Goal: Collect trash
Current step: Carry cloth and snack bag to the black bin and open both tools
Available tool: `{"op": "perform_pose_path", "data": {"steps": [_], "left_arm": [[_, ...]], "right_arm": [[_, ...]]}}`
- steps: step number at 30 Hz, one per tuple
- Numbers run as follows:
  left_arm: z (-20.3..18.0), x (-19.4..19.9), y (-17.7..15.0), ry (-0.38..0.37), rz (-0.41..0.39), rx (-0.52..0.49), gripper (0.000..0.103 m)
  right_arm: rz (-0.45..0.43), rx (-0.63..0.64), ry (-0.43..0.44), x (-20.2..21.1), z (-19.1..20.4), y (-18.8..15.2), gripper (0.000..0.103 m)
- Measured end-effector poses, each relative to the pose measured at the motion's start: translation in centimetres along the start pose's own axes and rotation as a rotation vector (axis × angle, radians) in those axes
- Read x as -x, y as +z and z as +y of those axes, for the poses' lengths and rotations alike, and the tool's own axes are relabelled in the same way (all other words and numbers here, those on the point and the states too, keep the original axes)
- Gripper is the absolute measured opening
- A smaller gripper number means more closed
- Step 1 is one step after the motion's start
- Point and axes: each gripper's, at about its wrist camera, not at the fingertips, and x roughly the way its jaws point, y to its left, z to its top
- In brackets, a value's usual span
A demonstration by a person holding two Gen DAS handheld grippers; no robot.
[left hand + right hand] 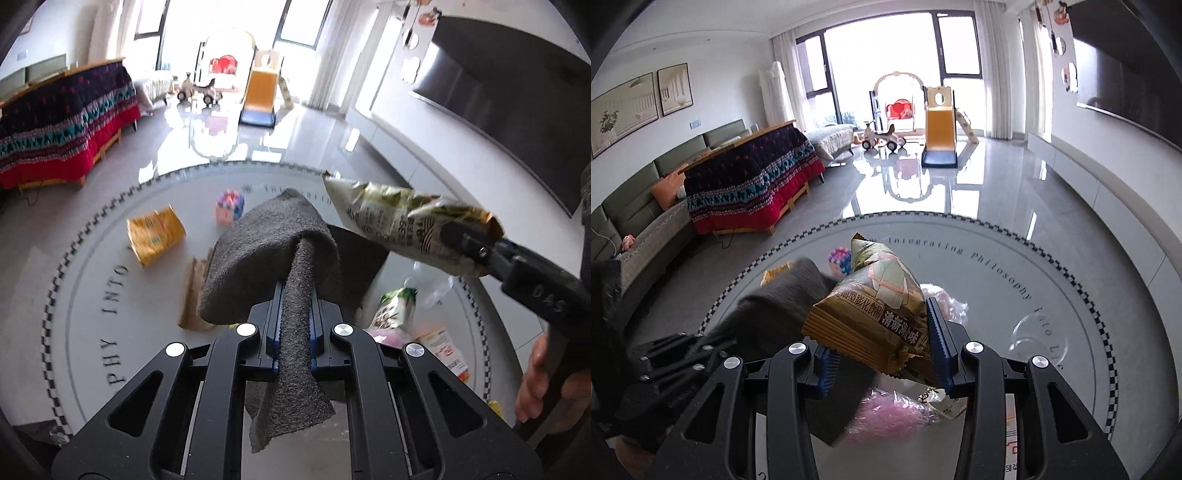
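My left gripper (295,295) is shut on a grey cloth (269,251), which drapes over and hides its fingertips and hangs above the round grey surface (92,277). To its right, my right gripper (469,243) is shut on a crumpled snack bag (399,221), held in the air by a person's hand (535,380). In the right wrist view the blue pads of the right gripper (882,332) clamp the sealed end of the snack bag (875,306). The grey cloth (783,302) and the left gripper (713,339) are at its left.
On the round surface lie a yellow bag (155,236), a colourful block toy (229,206), a brown paper bag (192,295), a green snack packet (395,306), clear plastic (432,280), a printed leaflet (443,347) and pink wrap (886,413). A sofa and a covered table stand left.
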Motion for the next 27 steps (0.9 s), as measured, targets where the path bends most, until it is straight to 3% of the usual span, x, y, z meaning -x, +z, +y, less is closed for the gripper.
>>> {"op": "perform_pose_path", "data": {"steps": [6,13,19,27], "left_arm": [[1.2,4.9,0.4,0.025,-0.078,0.005,0.009],[3.9,10.4,-1.6,0.087,-0.131,0.024,0.009],[7.4,14.8,-5.3,0.156,-0.145,0.068,0.009],[13.5,19.8,-12.7,0.294,-0.136,0.163,0.009]], "right_arm": [[-0.033,0.037,0.013,2.5,2.2,0.7,0.044],[-0.049,0.091,0.062,4.7,6.6,-0.1,0.044],[-0.027,0.126,0.143,5.4,11.8,-2.4,0.044],[0.028,0.225,0.283,6.3,20.3,-6.6,0.044]]}}
